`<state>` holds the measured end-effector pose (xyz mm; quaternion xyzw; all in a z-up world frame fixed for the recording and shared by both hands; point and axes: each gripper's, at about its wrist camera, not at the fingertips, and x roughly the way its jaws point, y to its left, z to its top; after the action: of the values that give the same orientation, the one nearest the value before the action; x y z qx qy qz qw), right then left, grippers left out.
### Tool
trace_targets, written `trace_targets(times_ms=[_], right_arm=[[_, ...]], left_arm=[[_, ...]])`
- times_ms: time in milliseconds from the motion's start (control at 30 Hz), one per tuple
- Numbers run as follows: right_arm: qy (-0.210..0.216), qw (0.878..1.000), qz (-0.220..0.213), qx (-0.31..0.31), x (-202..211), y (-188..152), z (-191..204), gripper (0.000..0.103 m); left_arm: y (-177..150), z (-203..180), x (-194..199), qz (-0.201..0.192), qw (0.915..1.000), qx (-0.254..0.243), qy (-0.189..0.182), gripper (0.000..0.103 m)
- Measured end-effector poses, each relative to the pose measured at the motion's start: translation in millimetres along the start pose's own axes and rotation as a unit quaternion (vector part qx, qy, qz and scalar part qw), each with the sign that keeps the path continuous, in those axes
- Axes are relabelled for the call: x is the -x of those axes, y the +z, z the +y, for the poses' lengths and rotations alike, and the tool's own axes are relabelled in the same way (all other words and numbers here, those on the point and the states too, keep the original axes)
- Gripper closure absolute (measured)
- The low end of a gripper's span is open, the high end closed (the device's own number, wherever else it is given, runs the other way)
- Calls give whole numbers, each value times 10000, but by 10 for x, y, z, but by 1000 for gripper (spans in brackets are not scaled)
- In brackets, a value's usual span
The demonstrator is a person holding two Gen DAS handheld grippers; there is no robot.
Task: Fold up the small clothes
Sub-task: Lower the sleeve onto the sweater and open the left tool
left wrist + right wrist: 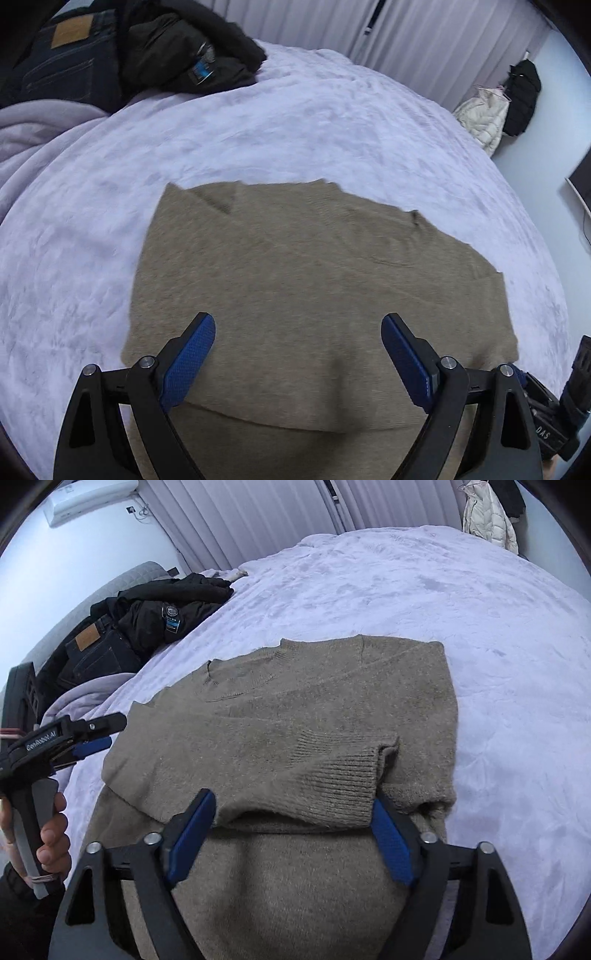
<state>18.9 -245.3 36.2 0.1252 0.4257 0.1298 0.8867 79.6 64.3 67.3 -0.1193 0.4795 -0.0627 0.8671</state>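
A tan knitted sweater (295, 266) lies flat on the bed, its collar (243, 675) at the far side. One sleeve (314, 775) is folded across the body, with the ribbed cuff nearest me. My right gripper (293, 797) straddles that cuff. Its blue pads (192, 834) stand at the cuff's two sides, and the knit there lies flat, not pinched. My left gripper (299, 321) hangs open over the sweater's body with nothing between its fingers. In the right wrist view the left gripper (92, 734) shows at the sweater's left edge, held by a hand (51, 834).
A pale lilac blanket (258, 129) covers the bed. Dark jeans (62, 62) and black garments (184, 48) are piled at the far left corner. Curtains (258, 517) run behind the bed, and jackets (487, 114) hang at the far right.
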Motion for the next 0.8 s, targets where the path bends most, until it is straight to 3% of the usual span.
trace_targets(times_ms=[33,67,233,367,433,467,567,633,700,733,767,800], right_arm=[[-16,10000,39,5,-22,17,7,44],[-36,10000,55,-4,-23,34,7,48],[-35,9985,261,-474,-97,94,-121,52],[656,9887,226,-1328,-88,113,-321,33],[841,9848,222,-1501,-88,106,-353,29],[898,9834,233,-1560,-80,96,-363,29],[1216,9732,95,-1952,-4,38,-456,22],[1304,9674,26,-2173,12,1,-512,22],[1062,9719,155,-2095,-44,13,-494,23],[887,9764,213,-1959,-81,32,-453,30],[673,9811,251,-1796,-105,61,-414,60],[351,9864,409,-1551,-139,104,-358,77]], left_arm=[[-12,115,-30,30,10000,75,42,11],[-37,188,-51,38,9999,105,52,11],[-78,375,-252,229,9996,148,76,11],[-179,288,-320,149,9991,-263,287,11],[-247,247,-355,16,9981,-461,408,9],[-270,240,-352,-55,9979,-538,363,1],[-406,211,-381,-422,9958,-689,424,1],[-417,191,-387,-491,9951,-708,487,1],[-401,199,-384,-466,9954,-693,475,1],[-389,207,-382,-441,9957,-677,455,1],[-368,204,-380,-388,9960,-669,453,1],[-322,196,-363,-302,9961,-673,486,1]])
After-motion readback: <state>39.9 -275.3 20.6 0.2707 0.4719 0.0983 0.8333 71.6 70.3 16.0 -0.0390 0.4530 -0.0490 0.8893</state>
